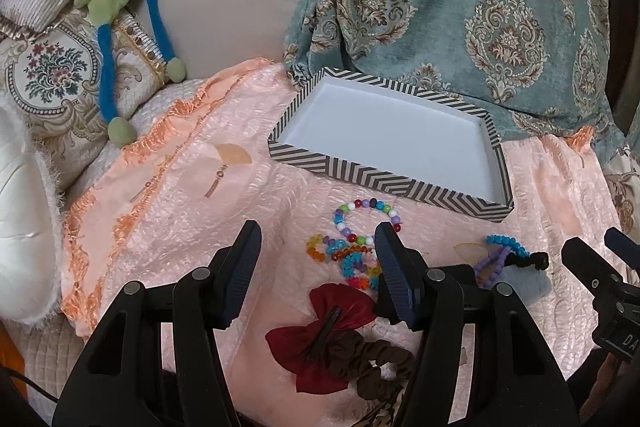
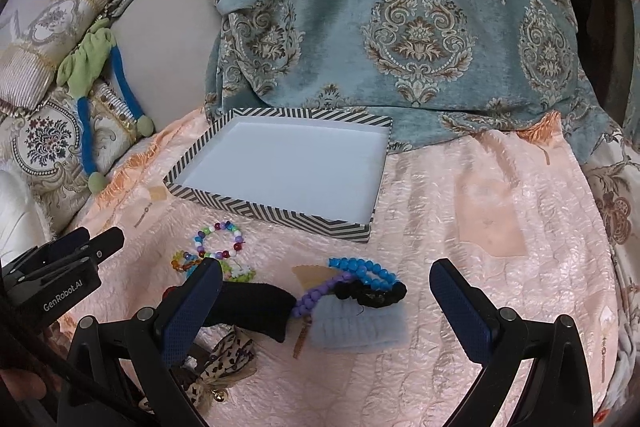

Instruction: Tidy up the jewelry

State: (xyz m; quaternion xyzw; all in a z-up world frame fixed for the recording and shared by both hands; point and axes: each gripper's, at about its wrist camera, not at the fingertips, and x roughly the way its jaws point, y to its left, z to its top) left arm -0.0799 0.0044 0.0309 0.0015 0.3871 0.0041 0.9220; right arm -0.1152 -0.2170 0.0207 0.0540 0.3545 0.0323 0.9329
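Red bow (image 1: 320, 335) only in left view; leopard-print bow (image 2: 224, 367) only in right.

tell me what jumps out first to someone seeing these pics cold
The empty striped box lies open mid-scene on the pink cloth. In front of it is a bright scatter of bead bracelets. A red bow lies nearest, between the open left gripper's fingers.

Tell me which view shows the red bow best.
Left wrist view: the red bow lies nearly whole between the open left tongs. In the right wrist view I cannot make it out.
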